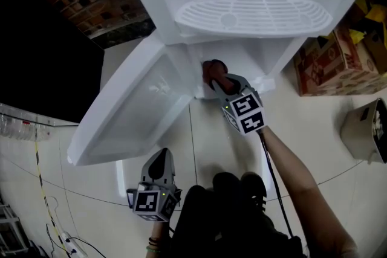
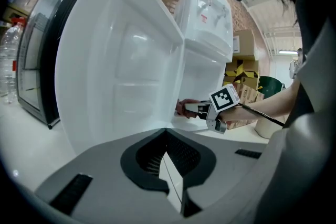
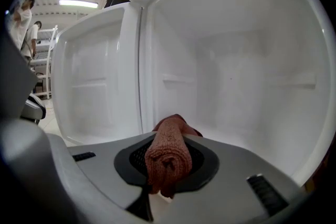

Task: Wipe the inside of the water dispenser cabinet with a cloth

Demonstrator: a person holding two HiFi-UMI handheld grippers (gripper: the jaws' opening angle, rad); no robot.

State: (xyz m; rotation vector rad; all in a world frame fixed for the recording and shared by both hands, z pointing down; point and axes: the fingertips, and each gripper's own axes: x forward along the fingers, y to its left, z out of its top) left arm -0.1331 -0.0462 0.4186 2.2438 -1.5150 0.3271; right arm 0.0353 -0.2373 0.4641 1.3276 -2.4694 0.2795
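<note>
The right gripper (image 3: 169, 168) is clamped on a rolled reddish-brown cloth (image 3: 168, 155). The roll's long axis runs along the jaws and points into the open white cabinet (image 3: 241, 60), at its mouth. The left gripper (image 2: 168, 162) hangs low before the open door (image 1: 130, 109), jaws together and empty. The floor (image 1: 208, 142) is pale tile, and a cardboard box (image 1: 326, 63) stands beside the unit.

Right tongs (image 1: 213, 74) outstretched, clamped on cloth (image 3: 168, 155); left tongs (image 1: 161, 158) low, closed, empty

Open water dispenser cabinet (image 3: 236, 60), door (image 1: 130, 112) swung out to its left. Right gripper (image 1: 216, 78), cloth (image 3: 168, 152) between its jaws, at the cabinet's mouth. Left gripper (image 1: 160, 159) before the cabinet; cardboard box (image 1: 329, 60) to its right.
</note>
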